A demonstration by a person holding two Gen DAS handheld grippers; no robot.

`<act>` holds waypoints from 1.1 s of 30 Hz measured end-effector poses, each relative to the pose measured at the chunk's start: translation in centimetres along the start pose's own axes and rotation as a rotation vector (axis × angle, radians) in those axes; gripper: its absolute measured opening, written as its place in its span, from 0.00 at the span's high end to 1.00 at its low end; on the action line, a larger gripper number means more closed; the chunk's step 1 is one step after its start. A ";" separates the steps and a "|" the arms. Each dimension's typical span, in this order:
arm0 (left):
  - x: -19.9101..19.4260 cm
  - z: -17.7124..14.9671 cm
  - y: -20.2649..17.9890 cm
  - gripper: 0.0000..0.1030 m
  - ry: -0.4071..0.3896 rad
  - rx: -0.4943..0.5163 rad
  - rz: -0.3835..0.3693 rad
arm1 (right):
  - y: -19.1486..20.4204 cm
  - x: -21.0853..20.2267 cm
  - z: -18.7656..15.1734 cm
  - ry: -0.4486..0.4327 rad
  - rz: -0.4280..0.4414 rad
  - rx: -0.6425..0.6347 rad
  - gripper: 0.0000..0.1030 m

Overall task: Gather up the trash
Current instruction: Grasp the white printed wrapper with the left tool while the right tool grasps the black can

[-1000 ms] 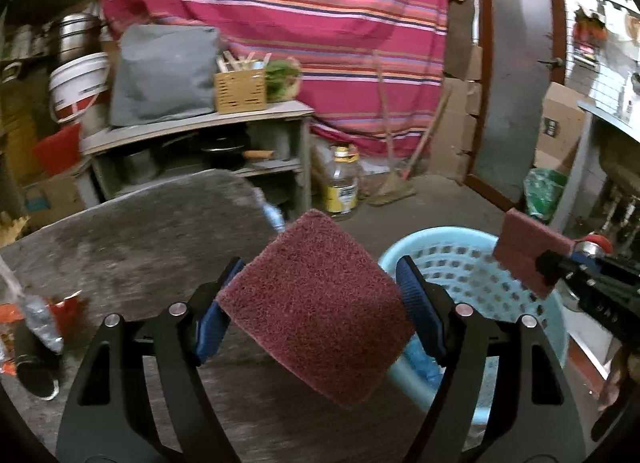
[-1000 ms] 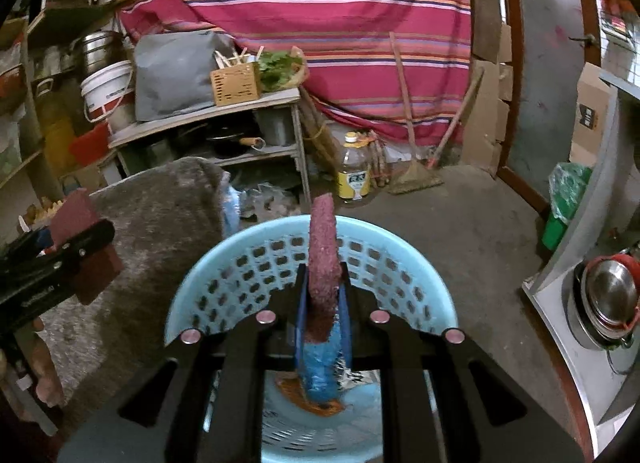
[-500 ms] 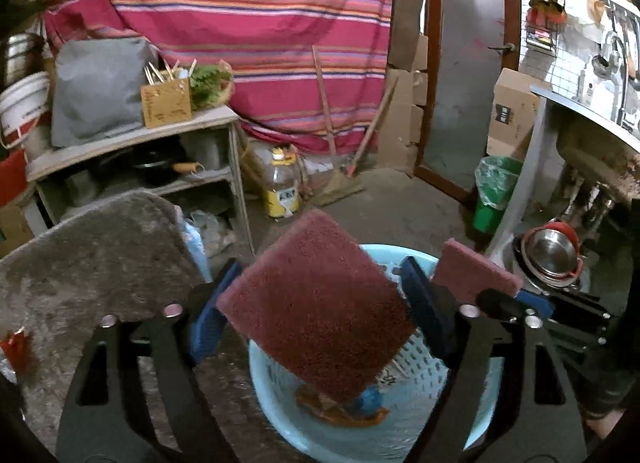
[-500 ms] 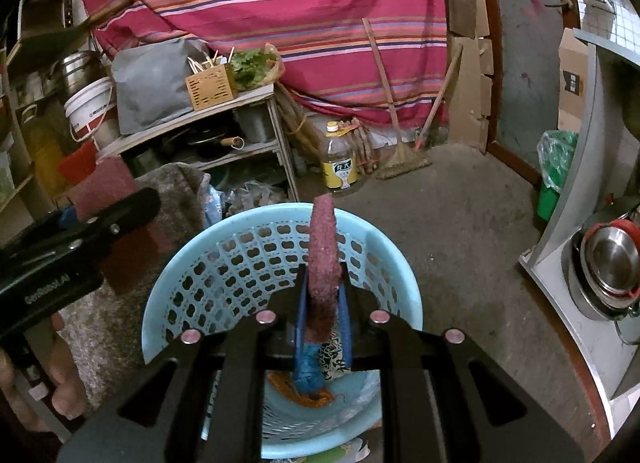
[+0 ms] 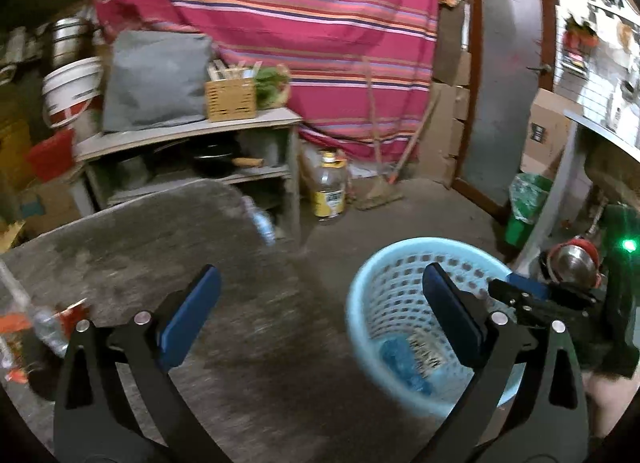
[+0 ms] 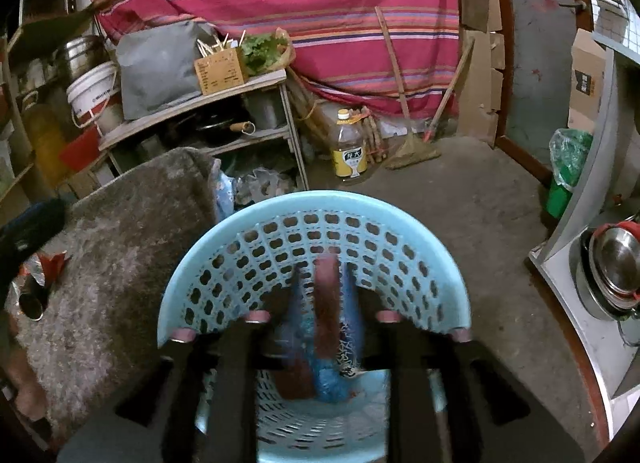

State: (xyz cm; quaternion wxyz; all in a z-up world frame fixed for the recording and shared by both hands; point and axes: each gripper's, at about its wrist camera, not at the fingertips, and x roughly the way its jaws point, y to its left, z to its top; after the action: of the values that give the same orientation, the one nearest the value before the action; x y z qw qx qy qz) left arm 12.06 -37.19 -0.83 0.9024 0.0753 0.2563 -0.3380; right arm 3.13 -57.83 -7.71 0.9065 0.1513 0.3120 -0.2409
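Note:
My left gripper (image 5: 320,283) hangs over the grey felt-covered table (image 5: 180,247), its jaws still opening, wide apart with nothing between them. A light blue perforated basket (image 5: 400,247) stands on the floor to its right. My right gripper (image 6: 324,315) is over the basket (image 6: 320,199), jaws opening. A maroon scouring pad (image 6: 327,295) stands blurred on edge between the fingers, and they do not press it. Blue crumpled plastic (image 6: 332,383) lies in the basket. On the table's left end are a red wrapper (image 5: 68,311), a clear bottle (image 5: 44,327) and a dark can (image 6: 30,305).
A shelf unit (image 5: 192,135) with a grey bag and wooden box stands behind the table. An oil bottle (image 5: 330,191) and a broom (image 5: 380,183) are by the striped curtain. A green bin (image 6: 568,175) and steel pots (image 6: 612,271) sit at the right.
The maroon pad in my left gripper is gone, and that gripper swung back left over the table. The right jaws came apart and their pad is slipping down into the basket.

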 end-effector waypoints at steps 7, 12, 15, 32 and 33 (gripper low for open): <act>-5.0 -2.3 8.1 0.05 -0.022 -0.016 0.165 | 2.8 0.3 -0.1 -0.007 -0.081 -0.060 0.17; -7.7 -4.1 14.3 0.05 -0.024 -0.057 0.269 | 5.7 -0.5 -0.2 -0.041 -0.063 -0.051 0.07; -8.8 -5.4 18.1 0.05 -0.016 -0.067 0.334 | 8.3 -0.7 -0.2 -0.050 -0.031 -0.049 0.07; -7.6 -10.3 32.1 0.05 0.120 -0.191 0.438 | 20.9 1.1 -1.6 -0.026 0.094 -0.059 0.04; -7.3 -10.4 32.5 0.05 0.133 -0.188 0.435 | 21.3 1.2 -1.6 -0.028 0.089 -0.060 0.04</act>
State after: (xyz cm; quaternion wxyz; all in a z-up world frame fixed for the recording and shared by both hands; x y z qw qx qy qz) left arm 24.18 -5.15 -7.25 0.9382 0.0665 0.3232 -0.1047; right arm 14.43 -39.71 -7.06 0.9247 0.1343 0.2995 -0.1929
